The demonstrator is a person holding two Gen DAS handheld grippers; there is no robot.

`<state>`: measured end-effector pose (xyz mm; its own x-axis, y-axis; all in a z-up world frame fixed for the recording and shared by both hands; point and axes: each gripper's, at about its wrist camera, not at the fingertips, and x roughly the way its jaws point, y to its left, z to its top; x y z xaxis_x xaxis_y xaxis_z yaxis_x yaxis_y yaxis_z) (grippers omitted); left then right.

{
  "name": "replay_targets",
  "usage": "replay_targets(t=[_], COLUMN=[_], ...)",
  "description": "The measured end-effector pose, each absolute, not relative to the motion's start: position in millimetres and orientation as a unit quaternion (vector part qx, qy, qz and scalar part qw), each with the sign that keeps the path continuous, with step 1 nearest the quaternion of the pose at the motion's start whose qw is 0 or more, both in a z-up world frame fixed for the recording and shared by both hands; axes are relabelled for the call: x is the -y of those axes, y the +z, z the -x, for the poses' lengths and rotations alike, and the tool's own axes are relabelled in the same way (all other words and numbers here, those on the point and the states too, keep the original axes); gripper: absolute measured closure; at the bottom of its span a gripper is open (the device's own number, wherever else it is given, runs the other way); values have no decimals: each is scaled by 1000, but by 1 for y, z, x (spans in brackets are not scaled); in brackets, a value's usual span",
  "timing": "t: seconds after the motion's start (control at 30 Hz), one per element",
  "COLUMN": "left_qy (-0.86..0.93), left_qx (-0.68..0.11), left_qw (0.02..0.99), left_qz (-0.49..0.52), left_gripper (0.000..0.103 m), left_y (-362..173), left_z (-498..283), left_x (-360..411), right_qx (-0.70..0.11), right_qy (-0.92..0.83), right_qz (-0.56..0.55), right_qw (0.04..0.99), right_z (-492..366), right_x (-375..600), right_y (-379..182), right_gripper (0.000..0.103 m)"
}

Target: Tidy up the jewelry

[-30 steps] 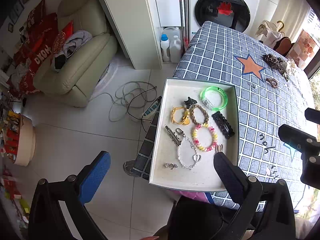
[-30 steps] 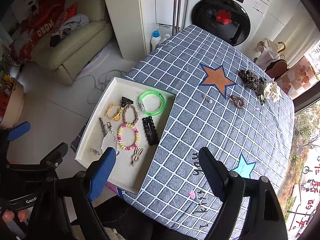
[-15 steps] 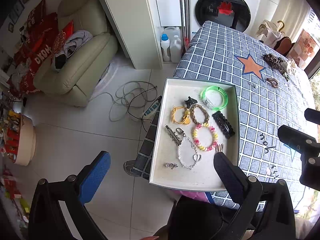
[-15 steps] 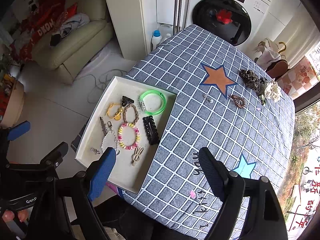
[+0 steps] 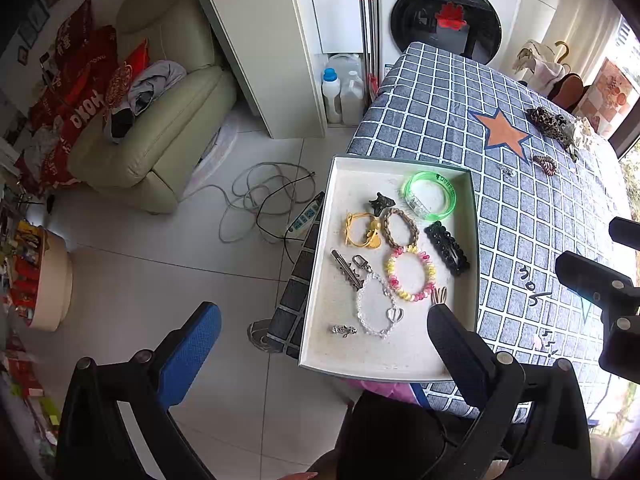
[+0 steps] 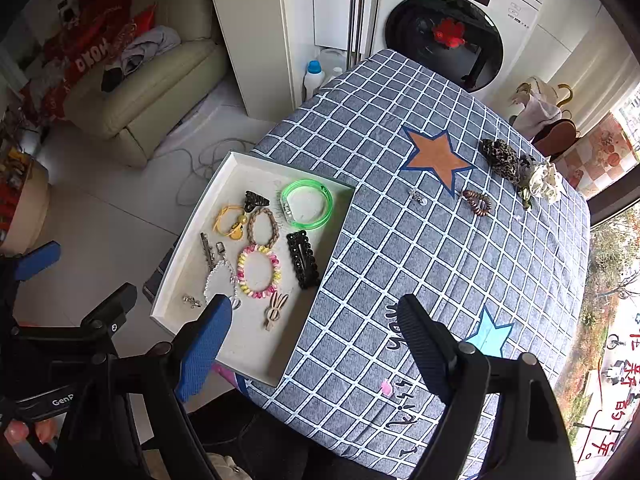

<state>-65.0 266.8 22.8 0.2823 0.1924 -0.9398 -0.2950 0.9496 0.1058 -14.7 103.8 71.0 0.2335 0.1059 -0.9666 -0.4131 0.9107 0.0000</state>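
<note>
From your left wrist, the left gripper [image 5: 324, 354] hangs with fingers released and empty over the tray's [image 5: 475, 248] near end; it overhangs the tabletop [image 5: 440, 92] edge at 6 o'clock, so a bump could tip it. From your right wrist, the right gripper [image 6: 316, 338] is spread, empty; tray holds green bangle [image 6: 307, 204], beaded bracelet [image 6: 259, 272], black clip [image 6: 303, 259]; a brown coil tie [image 6: 477, 202] lies loose at 1 o'clock.

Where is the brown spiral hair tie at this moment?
In the right wrist view the brown spiral hair tie lies on the checked tablecloth, outside the tray, between the orange star and the leopard scrunchie.
</note>
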Motion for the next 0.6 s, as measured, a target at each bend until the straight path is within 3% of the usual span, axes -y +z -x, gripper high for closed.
replay_targets(t=[0.6], left_qy=[154], left_qx=[-578], left_qw=[800], left_qz=[43], left_gripper=[0], left_y=[24], left_z=[67], left_x=[-267], right_qx=[-596], right_qy=[166], right_qz=[128], right_qw=[775], right_z=[15], right_x=[-105], right_y=[71], right_gripper=[16])
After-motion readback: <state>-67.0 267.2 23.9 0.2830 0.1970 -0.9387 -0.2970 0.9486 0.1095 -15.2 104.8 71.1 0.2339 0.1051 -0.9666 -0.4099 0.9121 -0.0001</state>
